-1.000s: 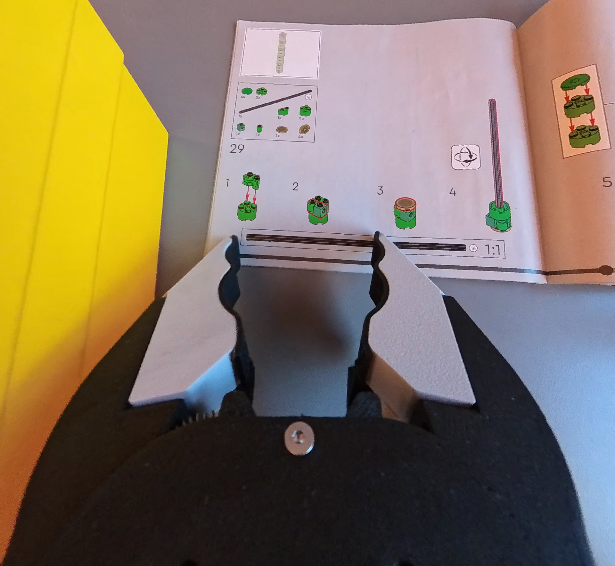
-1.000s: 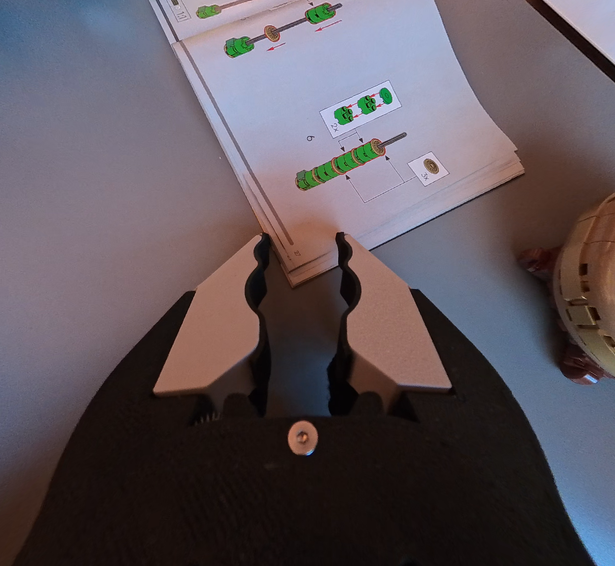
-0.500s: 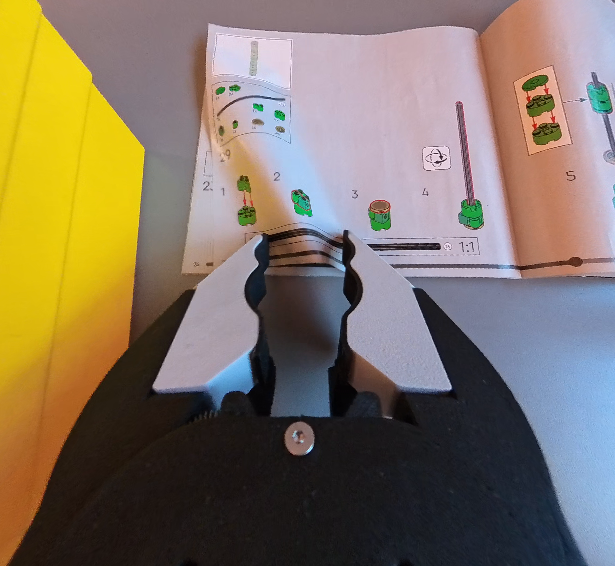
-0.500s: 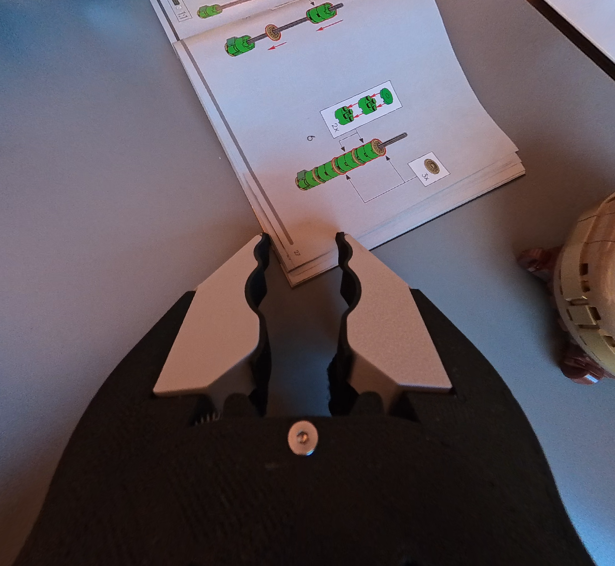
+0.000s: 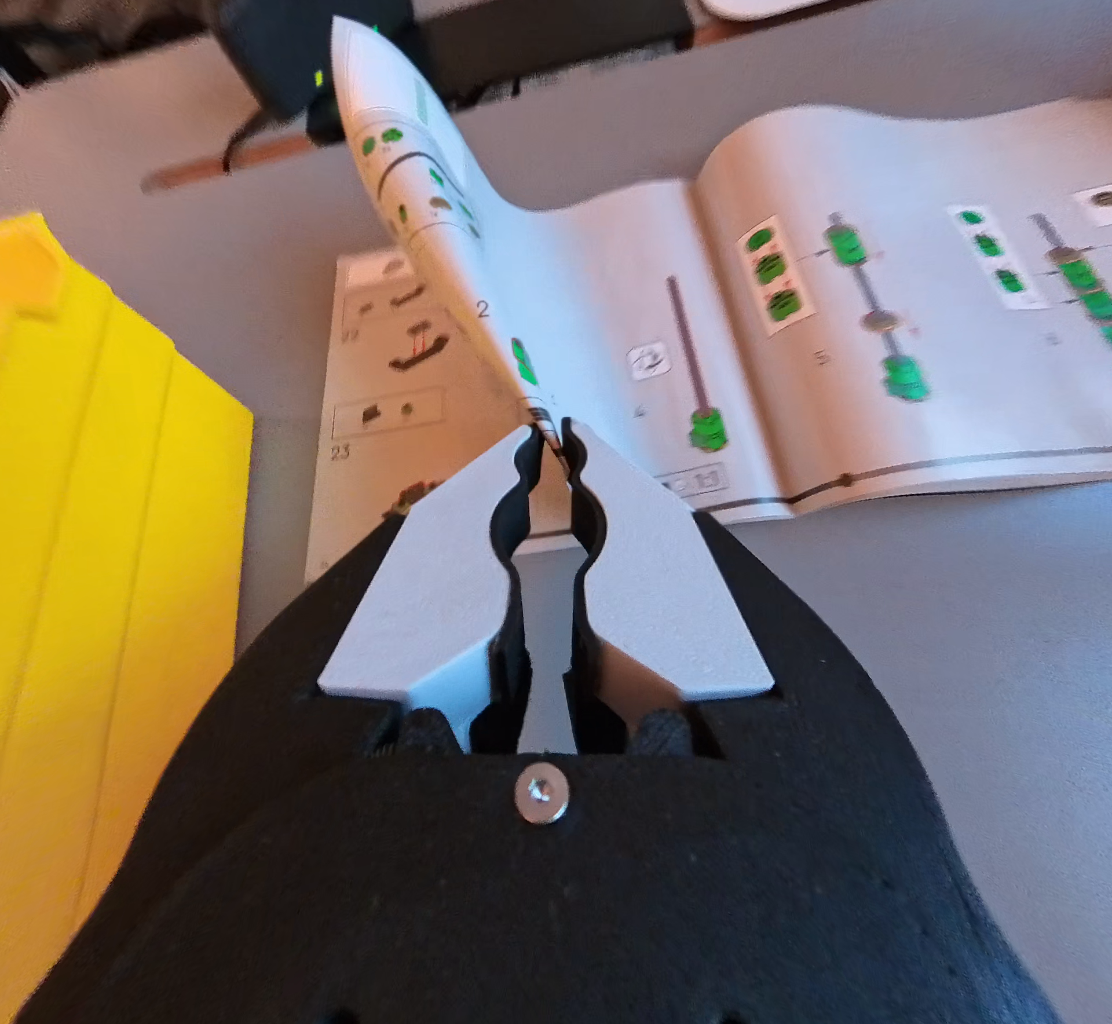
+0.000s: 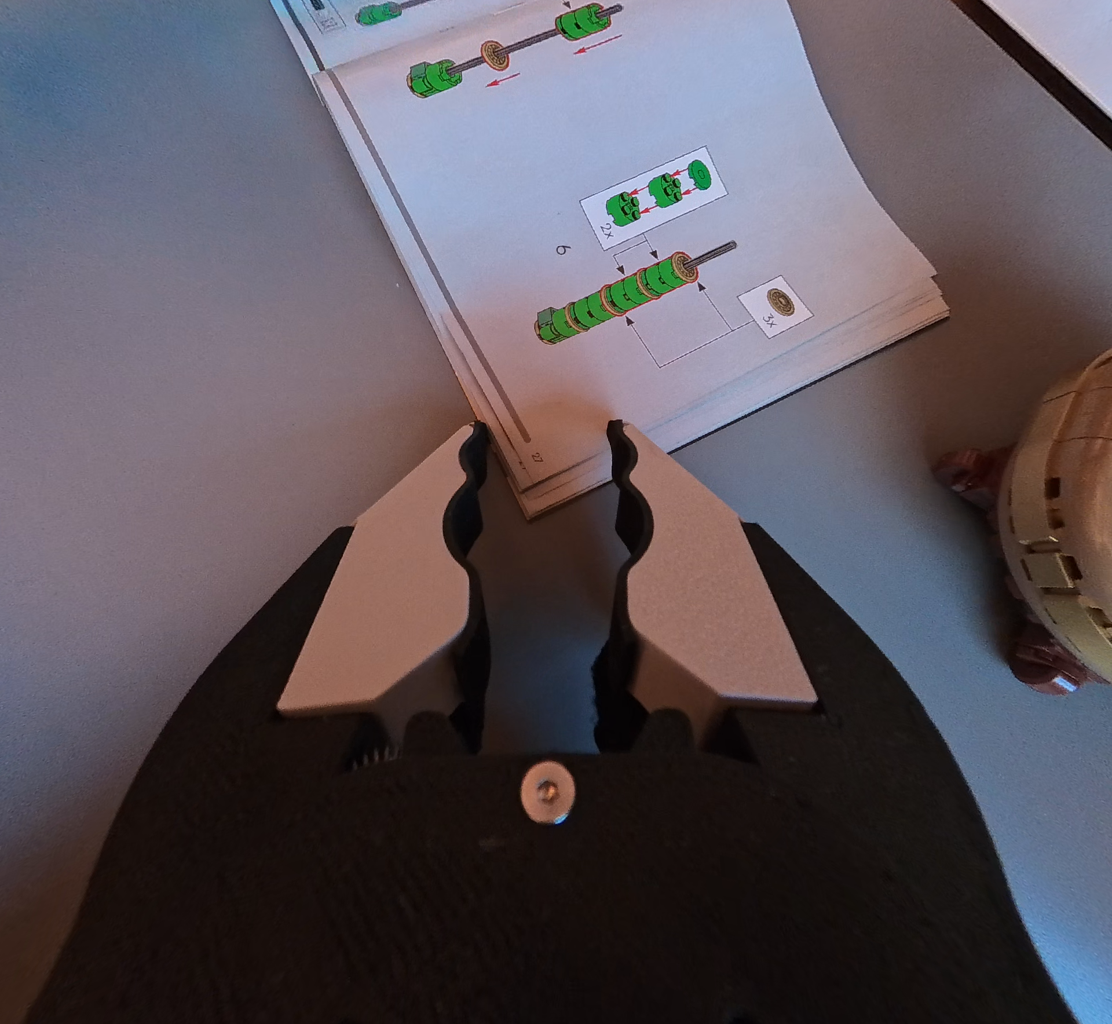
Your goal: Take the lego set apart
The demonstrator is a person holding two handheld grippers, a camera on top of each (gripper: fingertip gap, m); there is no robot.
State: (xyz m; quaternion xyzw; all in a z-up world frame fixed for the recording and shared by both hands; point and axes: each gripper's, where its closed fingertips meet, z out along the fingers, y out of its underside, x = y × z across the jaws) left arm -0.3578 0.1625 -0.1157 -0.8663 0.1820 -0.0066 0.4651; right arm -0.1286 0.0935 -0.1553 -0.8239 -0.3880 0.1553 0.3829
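On grey table, booklet: open instruction booklet [image 5: 782,393]
Left gripper [image 5: 549,429]: now pinching page [image 5: 409,152], lifted since before
Right gripper [image 6: 544,432]: parted, empty
Lego model [image 6: 1071,544]: untouched

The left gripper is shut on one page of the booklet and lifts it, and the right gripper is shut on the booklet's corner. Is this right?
Not fully. The left gripper does pinch a lifted page, but the right wrist view shows the right gripper open, its fingers either side of the booklet corner, not clamping it.
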